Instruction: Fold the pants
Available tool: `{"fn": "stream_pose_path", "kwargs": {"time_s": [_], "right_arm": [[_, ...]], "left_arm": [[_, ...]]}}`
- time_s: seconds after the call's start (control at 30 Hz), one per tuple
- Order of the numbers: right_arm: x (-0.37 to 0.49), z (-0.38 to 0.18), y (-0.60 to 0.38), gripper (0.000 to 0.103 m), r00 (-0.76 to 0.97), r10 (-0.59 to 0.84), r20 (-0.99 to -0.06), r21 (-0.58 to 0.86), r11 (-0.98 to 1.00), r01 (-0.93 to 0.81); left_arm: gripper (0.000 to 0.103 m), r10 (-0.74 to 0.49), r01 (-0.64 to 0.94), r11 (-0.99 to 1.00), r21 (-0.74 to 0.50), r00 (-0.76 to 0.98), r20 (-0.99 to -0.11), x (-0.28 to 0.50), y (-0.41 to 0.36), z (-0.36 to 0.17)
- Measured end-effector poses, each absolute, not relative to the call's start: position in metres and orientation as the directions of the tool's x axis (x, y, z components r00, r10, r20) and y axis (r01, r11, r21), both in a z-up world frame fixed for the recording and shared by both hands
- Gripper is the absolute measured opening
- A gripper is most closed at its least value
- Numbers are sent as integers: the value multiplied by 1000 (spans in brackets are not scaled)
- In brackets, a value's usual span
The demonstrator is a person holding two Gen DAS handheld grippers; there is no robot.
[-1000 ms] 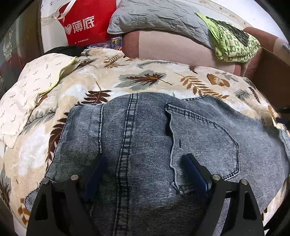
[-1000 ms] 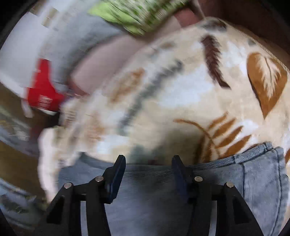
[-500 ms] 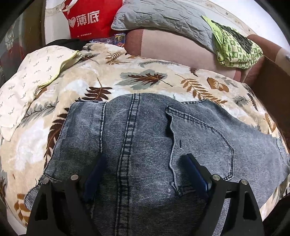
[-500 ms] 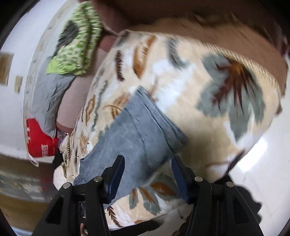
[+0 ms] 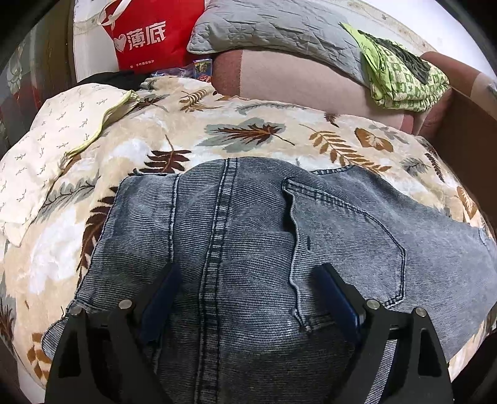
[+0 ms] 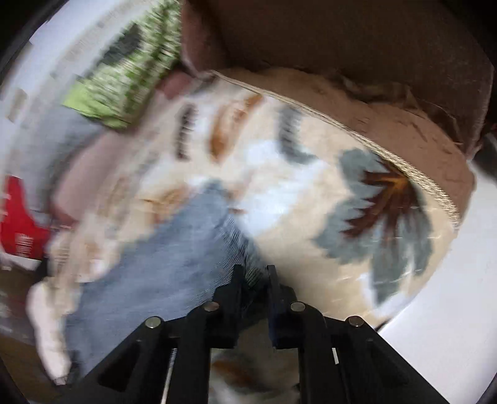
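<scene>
Two blue-padded jaws of the left gripper point(image 5: 248, 298) stand spread over ribbed grey denim pants point(image 5: 248, 230) lying on a plush leaf-print blanket point(image 5: 248, 133); at twelve o'clock sits a quilted pillow point(image 5: 273, 28). Right gripper point(image 6: 253, 279) pinches a blurred pant leg.

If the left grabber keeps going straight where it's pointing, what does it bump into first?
Most likely the jeans. The left gripper is open, pointing low over them, with the denim right between and ahead of its fingers. Depth is hard to judge, so it may nearly touch already. The leaf blanket comes after.
</scene>
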State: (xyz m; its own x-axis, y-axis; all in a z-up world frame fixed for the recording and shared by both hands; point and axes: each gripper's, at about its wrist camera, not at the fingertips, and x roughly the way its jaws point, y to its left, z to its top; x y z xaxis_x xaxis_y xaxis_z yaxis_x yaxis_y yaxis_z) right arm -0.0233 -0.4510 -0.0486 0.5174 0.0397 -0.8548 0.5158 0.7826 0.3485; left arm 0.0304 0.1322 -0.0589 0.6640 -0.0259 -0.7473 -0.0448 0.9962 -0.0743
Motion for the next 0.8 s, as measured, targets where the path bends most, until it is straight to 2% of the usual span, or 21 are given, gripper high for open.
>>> {"fn": "stream_pose_path", "kwargs": {"time_s": [0.03, 0.07, 0.1, 0.17, 0.23, 0.3, 0.4, 0.47, 0.53, 0.57, 0.6, 0.8], "right_arm": [[-18, -71, -456, 34, 447, 65, -892, 326, 778, 537], [-20, -74, -461, 39, 462, 93, -882, 366, 754, 546], [-23, -67, -464, 50, 494, 110, -863, 404, 736, 543], [-30, -48, -467, 62, 543, 75, -836, 403, 756, 516], [-39, -35, -468, 62, 556, 12, -831, 370, 759, 536], [-45, -23, -464, 62, 588, 11, -809, 393, 753, 528], [-43, -5, -444, 62, 664, 80, -743, 462, 779, 423], [-29, -6, -426, 64, 681, 185, -708, 520, 789, 327], [-10, -32, -423, 67, 616, 228, -754, 521, 778, 351], [-3, -52, -430, 65, 549, 228, -804, 498, 761, 415], [-1, -66, -438, 56, 530, 242, -813, 519, 715, 468], [14, -16, -413, 57, 606, 253, -754, 528, 782, 332]], "left_arm": [[90, -27, -43, 996, -74, 664, -747, 30, 132, -59], [90, -30, -40, 996, -75, 664, -747, 30, 133, -59], [90, -33, -38, 996, -78, 665, -746, 30, 134, -59], [90, -29, -42, 996, -75, 665, -746, 30, 133, -59], [90, -21, -42, 997, -66, 665, -746, 30, 131, -59], [90, -22, -40, 997, -65, 666, -746, 30, 131, -59], [90, -21, -40, 997, -63, 666, -745, 30, 132, -59], [90, -18, -38, 998, -58, 667, -745, 30, 132, -60], [90, -20, -37, 998, -60, 667, -745, 30, 131, -60], [90, -23, -35, 997, -62, 666, -746, 30, 132, -60], [90, -27, -30, 998, -63, 666, -745, 29, 132, -60], [91, -17, -33, 998, -53, 667, -745, 31, 129, -61]]}}
